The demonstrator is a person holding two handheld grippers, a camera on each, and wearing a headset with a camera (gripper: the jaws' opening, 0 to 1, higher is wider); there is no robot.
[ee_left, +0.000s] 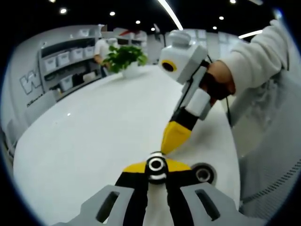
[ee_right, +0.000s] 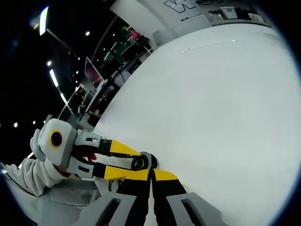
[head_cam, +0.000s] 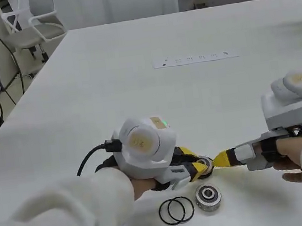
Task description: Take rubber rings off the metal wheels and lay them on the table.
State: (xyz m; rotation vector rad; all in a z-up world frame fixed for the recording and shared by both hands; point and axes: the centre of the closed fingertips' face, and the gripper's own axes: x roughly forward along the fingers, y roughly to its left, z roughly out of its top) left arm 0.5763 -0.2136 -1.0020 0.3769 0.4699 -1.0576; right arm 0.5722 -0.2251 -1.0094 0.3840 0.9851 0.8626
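Metal wheel clamped in left gripper; wall lettering shows W.

Two thin black rubber rings lie flat and overlapping at bottom centre of the head view. A silver metal wheel lies flat just right of them. A second wheel sits just above it, pinched in the left gripper.

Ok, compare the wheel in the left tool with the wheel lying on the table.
The held wheel is clamped between the left tool's jaws; the table wheel lies flat, face up. The right tool's tips sit at the held wheel; no tool touches the table wheel. Both are round metal wheels with dark centres.
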